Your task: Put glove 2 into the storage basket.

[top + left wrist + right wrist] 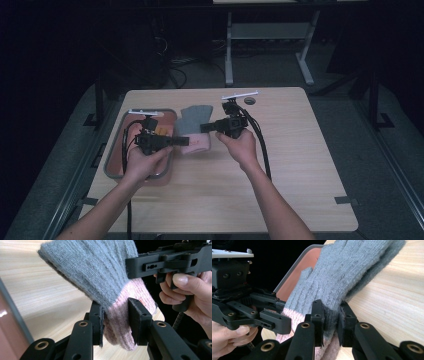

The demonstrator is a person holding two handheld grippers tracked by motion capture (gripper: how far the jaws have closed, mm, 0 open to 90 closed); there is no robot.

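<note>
Handling: both grippers hold one knitted glove (194,126) between them above the table (300,165); my reading is that it is being lifted off or stretched flat.
Glove: grey body with a pink cuff (125,315), hanging at the table's 10 o'clock area, just right of the tray (116,165).
Left gripper (115,320): jaws pinching the pink cuff end, fabric bunched between the pads.
Right gripper (330,323): jaws pinching grey knit close to where it meets the pink band, coming in from 3 o'clock in the high view.
Tray: grey rim, reddish floor, at the table's 9 o'clock edge; something small and orange lies in it, too blurred to name.
Advice: keep both pinches firm and move the two hands together, since soft knit slips out easily.
Advice: pull gently apart and level, so the glove spreads without twisting.
Risk: the two grips sit near each other, so most of the glove dangles free and may drag on the wood.
</note>
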